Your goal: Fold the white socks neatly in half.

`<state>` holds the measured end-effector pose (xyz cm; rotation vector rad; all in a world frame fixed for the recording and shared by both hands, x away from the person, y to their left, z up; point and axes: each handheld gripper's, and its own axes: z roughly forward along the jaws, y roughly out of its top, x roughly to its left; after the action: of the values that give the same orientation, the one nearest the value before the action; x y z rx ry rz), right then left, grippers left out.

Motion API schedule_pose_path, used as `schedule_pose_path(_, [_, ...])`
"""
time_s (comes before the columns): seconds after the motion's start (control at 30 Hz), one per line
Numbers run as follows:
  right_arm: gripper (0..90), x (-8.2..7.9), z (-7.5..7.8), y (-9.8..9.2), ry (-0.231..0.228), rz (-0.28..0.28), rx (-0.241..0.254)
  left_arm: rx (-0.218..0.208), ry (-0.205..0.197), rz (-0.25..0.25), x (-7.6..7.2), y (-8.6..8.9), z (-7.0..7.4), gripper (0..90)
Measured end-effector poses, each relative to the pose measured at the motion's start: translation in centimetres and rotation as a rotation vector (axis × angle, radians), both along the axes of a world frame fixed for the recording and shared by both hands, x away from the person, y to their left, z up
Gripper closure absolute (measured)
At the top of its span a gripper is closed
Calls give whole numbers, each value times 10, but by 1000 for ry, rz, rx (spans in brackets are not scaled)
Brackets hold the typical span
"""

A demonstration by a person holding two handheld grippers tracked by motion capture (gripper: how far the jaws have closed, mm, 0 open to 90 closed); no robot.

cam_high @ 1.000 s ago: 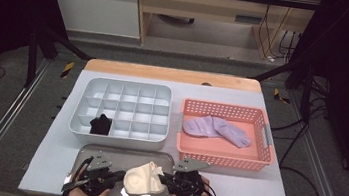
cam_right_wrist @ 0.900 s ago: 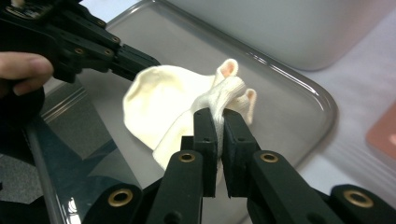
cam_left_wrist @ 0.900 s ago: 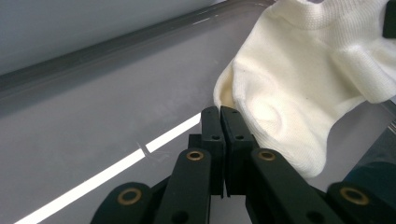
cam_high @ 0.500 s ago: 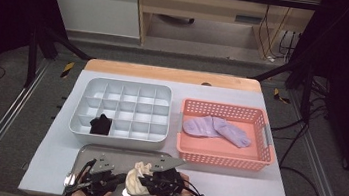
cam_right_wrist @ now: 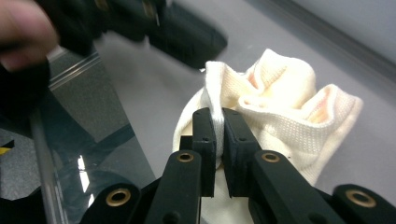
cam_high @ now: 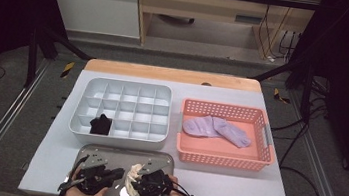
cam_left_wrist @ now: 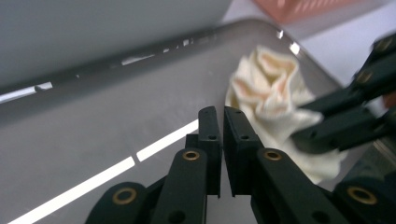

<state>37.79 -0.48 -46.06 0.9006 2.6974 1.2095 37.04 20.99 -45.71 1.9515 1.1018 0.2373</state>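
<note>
A cream sock (cam_high: 133, 177) lies bunched on a metal tray (cam_high: 105, 151) at the table's near edge. My right gripper (cam_high: 140, 184) comes at it from the right, and in the right gripper view this gripper (cam_right_wrist: 218, 114) is shut on a fold of the cream sock (cam_right_wrist: 280, 93). My left gripper (cam_high: 120, 173) sits just left of the sock. In the left gripper view its jaws (cam_left_wrist: 220, 112) have just been opening: a thin slit shows between them, with nothing in it. The cream sock (cam_left_wrist: 271, 88) lies to their right, clear of them.
A grey compartment box (cam_high: 124, 84) stands behind the tray, with a black item (cam_high: 100, 124) in a front cell. To its right, a pink basket (cam_high: 225, 159) holds purple socks (cam_high: 214, 129). The table's front edge is right under my hands.
My right gripper has moved left toward the left one, and the sock has gone from spread out to bunched between them. The left hand has stayed put.
</note>
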Motion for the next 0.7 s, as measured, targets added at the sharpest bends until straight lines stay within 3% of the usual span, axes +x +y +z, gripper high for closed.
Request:
schedule_pose_path(0.07, [846,0,-4,2,-12,2,-9,-32,-20,10,1,1,7,793])
schedule_pose_path(0.17, [836,-2,-5,3,-24,-1,-7,-46,-40,14,3,-3,12,720])
schedule_pose_path(0.3, [800,-4,-7,0,-28,-5,14,-21,-41,0,5,-17,9,613])
schedule_pose_path(0.33, [754,-4,-6,-2,-27,-2,33,8,-34,-1,6,-22,6,603])
schedule_pose_path(0.47, [691,-7,-3,-6,-33,-2,49,46,-19,2,7,-25,0,589])
schedule_pose_path(0.53, [675,-9,3,-13,-35,-6,89,54,-14,9,6,-22,-3,589])
schedule_pose_path(0.7, [658,-12,9,-25,-51,-32,111,50,-9,5,5,-20,-5,588])
